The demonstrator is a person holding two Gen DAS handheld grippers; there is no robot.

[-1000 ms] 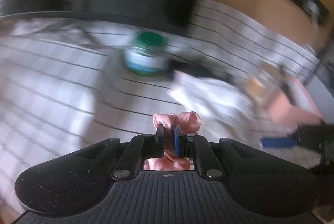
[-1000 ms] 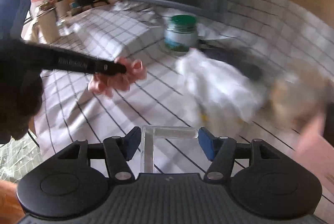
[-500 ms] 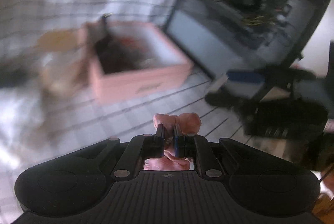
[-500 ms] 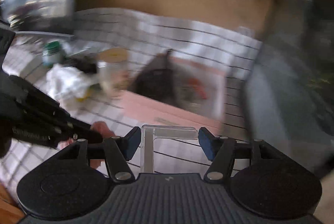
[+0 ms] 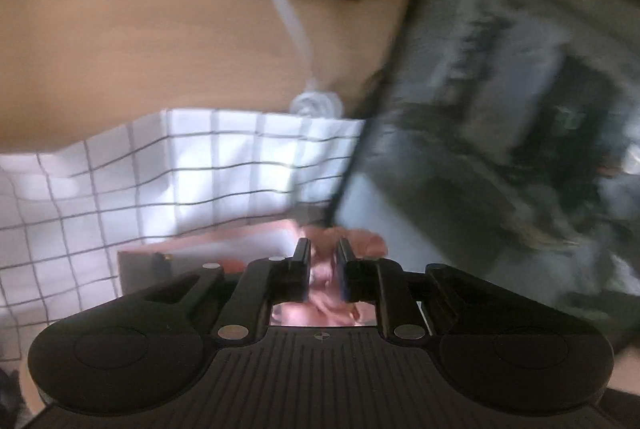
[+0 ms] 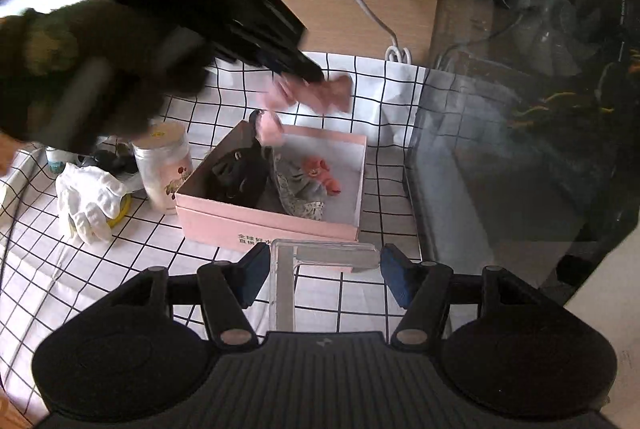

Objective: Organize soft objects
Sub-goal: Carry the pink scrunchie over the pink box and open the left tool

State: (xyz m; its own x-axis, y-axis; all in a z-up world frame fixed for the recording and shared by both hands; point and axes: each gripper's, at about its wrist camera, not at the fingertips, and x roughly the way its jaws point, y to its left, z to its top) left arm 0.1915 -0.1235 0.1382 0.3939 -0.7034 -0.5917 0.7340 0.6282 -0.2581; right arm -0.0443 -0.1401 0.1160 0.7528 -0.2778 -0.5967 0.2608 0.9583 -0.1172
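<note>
1. Pink, soft fabric bow [image 6: 320, 95] now hangs above the far edge of the pink cardboard box [image 6: 280, 225]; a second ago you carried it over the checked cloth [image 6: 120, 269] near the jar.
2. Your left gripper [image 5: 323, 261] has just begun opening, its narrow jaws loosening with the bow between them, so the drop looks under way.
3. Your right gripper [image 6: 322, 275] waits half-wide, holding nothing.
</note>
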